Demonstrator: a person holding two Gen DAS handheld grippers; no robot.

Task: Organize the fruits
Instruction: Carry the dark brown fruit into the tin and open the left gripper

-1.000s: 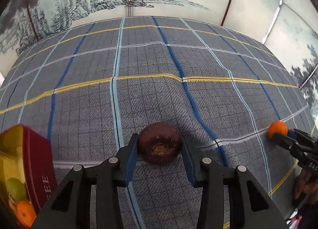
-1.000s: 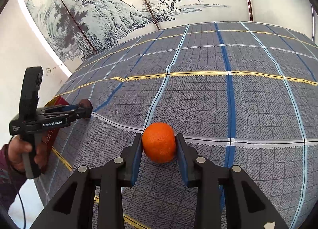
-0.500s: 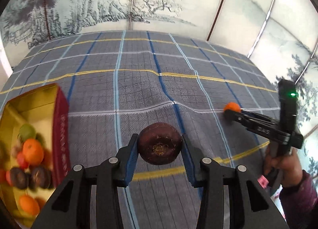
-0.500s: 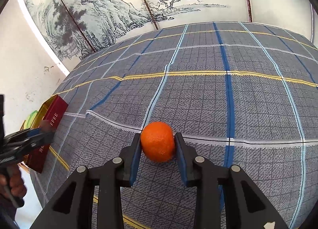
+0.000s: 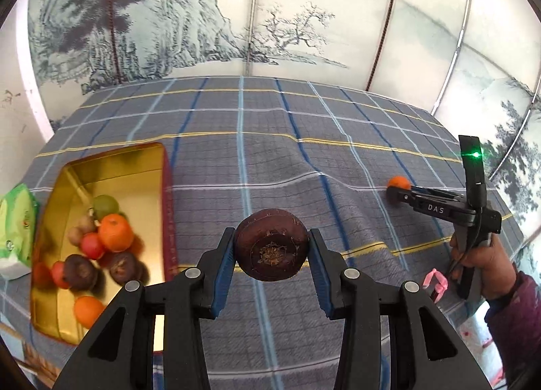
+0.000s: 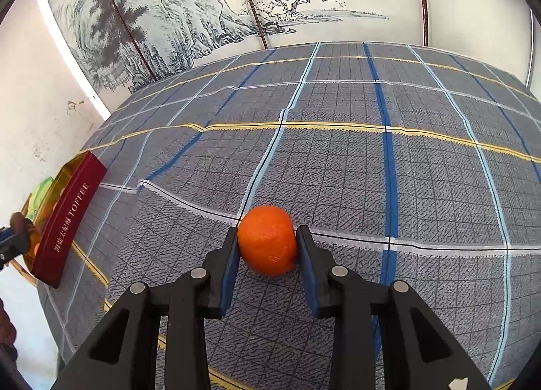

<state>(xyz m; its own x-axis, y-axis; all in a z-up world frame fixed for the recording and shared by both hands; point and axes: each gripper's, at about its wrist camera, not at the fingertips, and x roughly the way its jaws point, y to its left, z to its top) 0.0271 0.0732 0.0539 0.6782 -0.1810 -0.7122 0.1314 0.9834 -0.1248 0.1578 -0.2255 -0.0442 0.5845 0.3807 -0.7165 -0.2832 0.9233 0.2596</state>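
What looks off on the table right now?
The plaid tablecloth is rucked into a ridge mid-table instead of lying flat. Nothing is spilled; the gold tin sits upright with fruit inside.

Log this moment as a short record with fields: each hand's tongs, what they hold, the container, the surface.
left tongs: shut on round dark brown fruit, lifted off the cloth
right tongs: shut on round orange tangerine, which seems to rest on the cloth
container: gold-lined red toffee tin, open, holding mixed fruit
surface: grey plaid tablecloth
beside tin: green packet
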